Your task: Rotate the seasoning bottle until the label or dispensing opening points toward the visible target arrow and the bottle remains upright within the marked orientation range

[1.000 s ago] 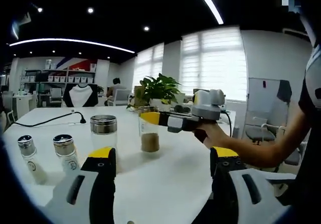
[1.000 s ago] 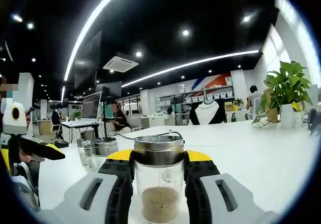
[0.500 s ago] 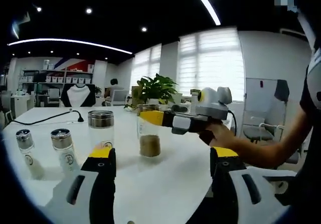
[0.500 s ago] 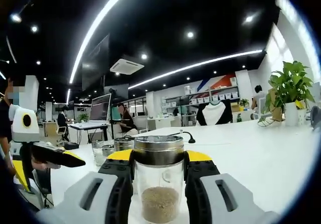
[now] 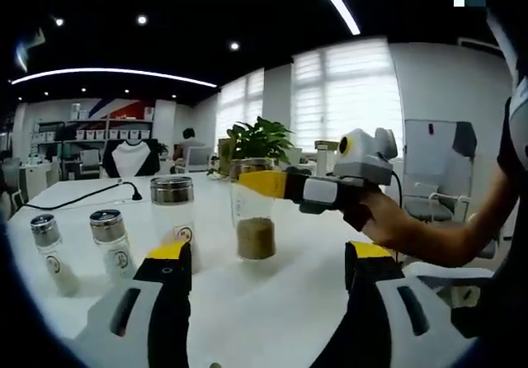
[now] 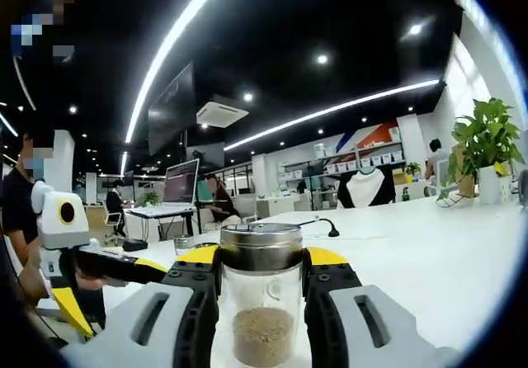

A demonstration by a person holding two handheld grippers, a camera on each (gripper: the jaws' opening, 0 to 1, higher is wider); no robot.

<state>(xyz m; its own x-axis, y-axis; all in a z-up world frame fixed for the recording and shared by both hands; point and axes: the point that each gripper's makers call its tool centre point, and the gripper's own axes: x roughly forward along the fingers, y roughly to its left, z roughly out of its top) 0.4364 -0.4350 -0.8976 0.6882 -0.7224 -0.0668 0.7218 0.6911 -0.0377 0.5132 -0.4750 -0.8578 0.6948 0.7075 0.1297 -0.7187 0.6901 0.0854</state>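
The seasoning bottle [image 5: 254, 219] is a clear glass jar with a metal lid and brown powder at its bottom. It stands upright on the white table [image 5: 289, 302]. My right gripper [image 5: 257, 183] comes in from the right and is shut on the bottle just under the lid. In the right gripper view the bottle [image 6: 262, 302] sits clamped between the yellow-tipped jaws of the right gripper [image 6: 262, 259]. My left gripper [image 5: 268, 257] is open with nothing between its jaws, held a little in front of the bottle. The left gripper [image 6: 107, 266] also appears at the left of the right gripper view.
A taller glass jar with a metal lid [image 5: 173, 211] stands just left of the bottle. Two small shakers [image 5: 109, 240] [image 5: 47, 251] stand further left. A potted plant [image 5: 260, 141] and a black cable [image 5: 82, 195] lie at the back. The person's arm [image 5: 429, 236] reaches in from the right.
The right gripper has swung round with the bottle in its grip, so its view has turned left. In the left gripper view the bottle and right gripper sit slightly further right.
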